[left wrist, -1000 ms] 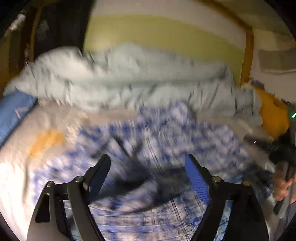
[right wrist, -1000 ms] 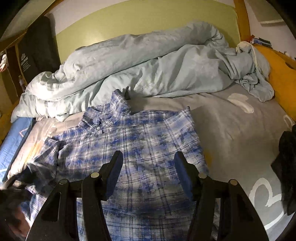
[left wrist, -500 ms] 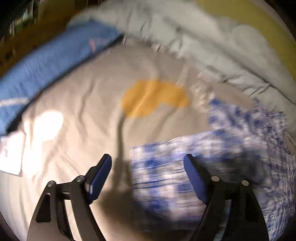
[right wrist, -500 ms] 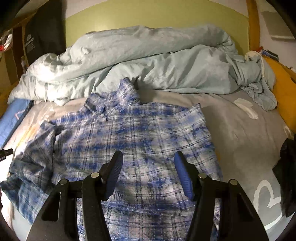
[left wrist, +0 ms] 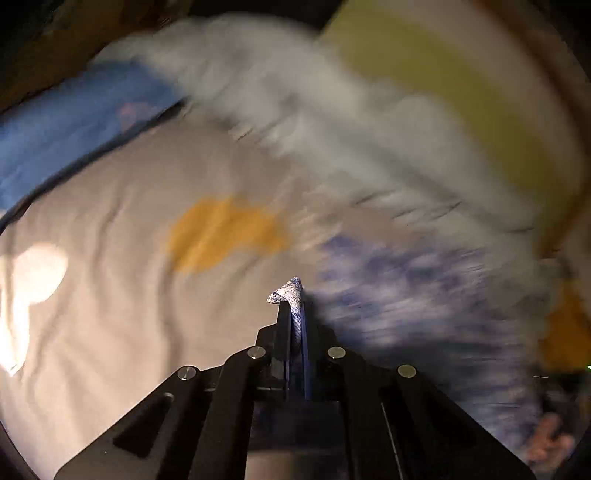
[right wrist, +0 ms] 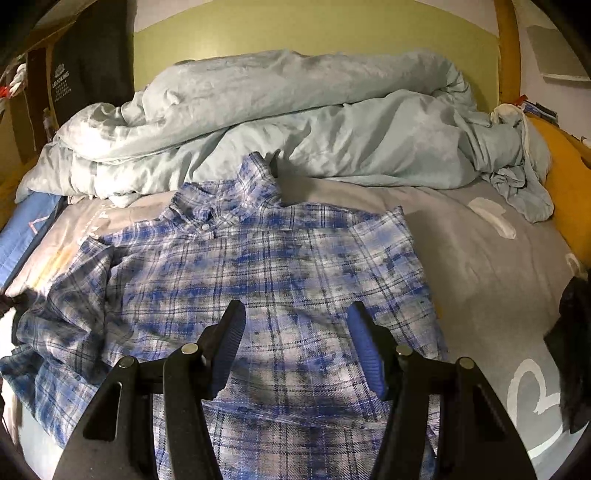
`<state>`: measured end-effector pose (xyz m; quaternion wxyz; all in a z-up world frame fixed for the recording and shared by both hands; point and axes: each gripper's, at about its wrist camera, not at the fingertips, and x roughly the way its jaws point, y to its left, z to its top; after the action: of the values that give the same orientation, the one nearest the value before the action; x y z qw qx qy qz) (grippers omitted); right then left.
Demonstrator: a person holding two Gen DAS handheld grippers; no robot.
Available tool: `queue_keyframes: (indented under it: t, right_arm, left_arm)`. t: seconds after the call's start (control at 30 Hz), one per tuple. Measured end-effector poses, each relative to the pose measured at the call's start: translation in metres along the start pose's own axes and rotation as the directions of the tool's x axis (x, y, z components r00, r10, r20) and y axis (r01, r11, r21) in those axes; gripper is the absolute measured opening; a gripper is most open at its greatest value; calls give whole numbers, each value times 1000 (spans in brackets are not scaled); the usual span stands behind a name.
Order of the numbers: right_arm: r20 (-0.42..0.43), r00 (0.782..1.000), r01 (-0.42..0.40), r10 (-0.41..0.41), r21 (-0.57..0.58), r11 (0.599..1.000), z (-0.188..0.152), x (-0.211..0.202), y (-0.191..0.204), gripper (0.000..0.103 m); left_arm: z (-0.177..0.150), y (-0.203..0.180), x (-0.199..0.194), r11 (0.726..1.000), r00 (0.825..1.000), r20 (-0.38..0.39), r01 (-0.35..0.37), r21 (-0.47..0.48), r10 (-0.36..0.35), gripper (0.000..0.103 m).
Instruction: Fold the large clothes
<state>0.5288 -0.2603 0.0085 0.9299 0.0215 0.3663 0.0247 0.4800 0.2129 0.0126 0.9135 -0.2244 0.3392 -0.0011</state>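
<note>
Shirt: a blue and white plaid shirt (right wrist: 280, 280) lies spread flat on a bed, collar toward the headboard, buttons showing near the collar. Its left sleeve is bunched and wrinkled at the left edge of the right wrist view.
Left gripper: the left gripper (left wrist: 293, 295) has its 2 fingers pressed together, pinching a small fold of the plaid shirt (left wrist: 424, 295). A tip of cloth pokes out above the fingertips. The rest of the shirt trails off to the right in that view, heavily blurred.
Right gripper: the right gripper (right wrist: 295, 332) hangs above the middle of the shirt with its 2 fingers spread apart. Nothing sits between them; the blue ribbed pads face each other over the cloth. Whether they touch the cloth cannot be told.
Bed sheet: a grey sheet (right wrist: 491, 266) with white shapes printed on it covers the mattress. In the left wrist view it looks beige, with an orange patch (left wrist: 221, 232) just beyond the pinched cloth.
Blanket: a pale blue-grey blanket (right wrist: 295, 122) is heaped in a long roll across the head of the bed, just behind the shirt collar.
Headboard: a green headboard (right wrist: 314, 33) stands behind the blanket.
Right edge: a dark garment (right wrist: 572, 332) lies on the sheet, well apart from the shirt.
Left edge: a blue pillow or cover (left wrist: 74, 122) lies beside the sheet.
</note>
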Motion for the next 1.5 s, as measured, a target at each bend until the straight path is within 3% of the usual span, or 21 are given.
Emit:
queue_keyframes:
  t: [0.03,0.07,0.17,0.27,0.3,0.43,0.5,0.57,0.63,0.7,0.93,1.03,1.13,1.23,1.5]
  right_arm:
    - [4,1000,-4,4,4,1000,0,-1,0,57]
    - [5,1000,-11,11,8,1000,1,-3,-1,57]
    - [10,999,-31,31,14,999,2,-6,1,57]
    - [24,999,-32,32,2,999,3,-10,4,57]
    - [28,999,-27,27,-8,1000,3,-10,6,57]
    - [23,999,-24,24,-8,1000,2,-9,6,57]
    - [24,998,-50,50,5,999,3,-11,4,57]
    - [30,997,-70,70,16,997,4,-14,2,57]
    - [24,993,-114,113,38,993,4,-16,1,57]
    - [5,984,-179,179,60,982,3,-16,3,57]
    - [-77,906,-418,415,-26,908,-15,-15,56,55]
    - [-99,890,-455,445,-114,883,-31,-4,83,48]
    - [-155,893,-445,422,-167,880,-48,17,100,39]
    - [-182,874,-480,451,-169,861,-56,27,109,38]
    - [-181,891,-449,417,-213,868,-65,34,117,32]
  left_arm:
    - [0,-23,-15,994,994,28,102,39,-103,5]
    - [-1,-37,-23,985,987,36,157,67,-159,5]
    - [-17,-102,-43,916,931,-4,361,176,-366,5]
    - [-45,-157,-36,836,867,-125,499,226,-483,5]
    - [-55,-170,-32,824,859,-151,513,242,-490,5]
    - [-92,-205,-5,805,871,-233,489,337,-432,5]
    - [-102,-210,5,815,886,-260,458,354,-385,8]
    - [-101,-206,9,833,896,-262,435,343,-360,20]
    - [-94,-193,1,855,909,-204,413,313,-364,53]
    - [-82,-177,2,875,921,-137,389,288,-364,67]
    - [-45,-128,-10,937,956,9,284,204,-292,67]
    - [-39,-116,-12,946,959,27,273,173,-281,67]
    - [-38,-112,-15,955,968,52,233,185,-247,68]
    - [-39,-113,-13,959,974,71,195,206,-213,68]
    - [-37,-103,-6,968,979,57,185,170,-197,68]
